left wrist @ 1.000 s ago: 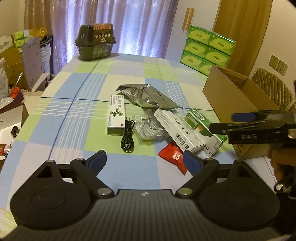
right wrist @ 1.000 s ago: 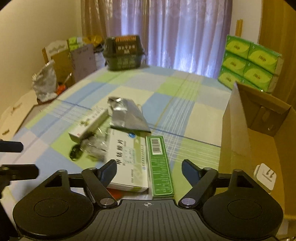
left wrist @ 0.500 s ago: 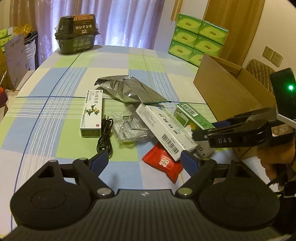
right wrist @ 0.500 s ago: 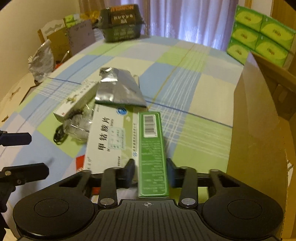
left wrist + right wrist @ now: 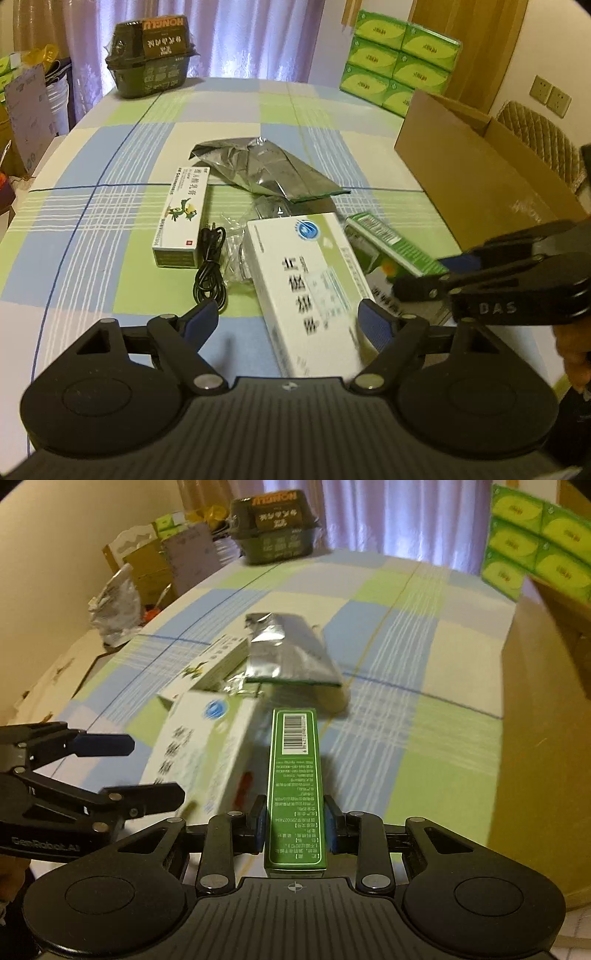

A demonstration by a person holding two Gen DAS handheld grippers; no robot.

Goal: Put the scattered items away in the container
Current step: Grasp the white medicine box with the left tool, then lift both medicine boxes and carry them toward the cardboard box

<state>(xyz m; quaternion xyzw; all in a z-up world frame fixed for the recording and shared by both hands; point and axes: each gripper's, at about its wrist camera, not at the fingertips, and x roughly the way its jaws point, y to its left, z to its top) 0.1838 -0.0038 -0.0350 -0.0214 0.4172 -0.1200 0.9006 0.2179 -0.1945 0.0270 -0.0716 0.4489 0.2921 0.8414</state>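
My right gripper [image 5: 295, 827] is shut on a long green box [image 5: 295, 775] with a barcode, held near its close end, slightly above the cloth. In the left wrist view that green box [image 5: 388, 236] sits in the right gripper [image 5: 432, 273] near the open cardboard box [image 5: 480, 177]. My left gripper [image 5: 288, 321] is open, its fingers either side of a large white medicine box [image 5: 310, 280]. Beyond lie a silver foil bag [image 5: 266, 173], a small white-and-green box [image 5: 183, 214], a black cable [image 5: 210, 266] and a clear plastic packet [image 5: 236, 251].
The cardboard box [image 5: 543, 738] stands at the table's right side. A dark green tub [image 5: 151, 55] sits at the far end, with stacked green tissue packs [image 5: 399, 62] behind the table and a padded chair [image 5: 539, 140] at right. Checked cloth covers the table.
My right gripper has shut on the green box and raised it. My left gripper has moved forward so the white box now lies between its open fingers.
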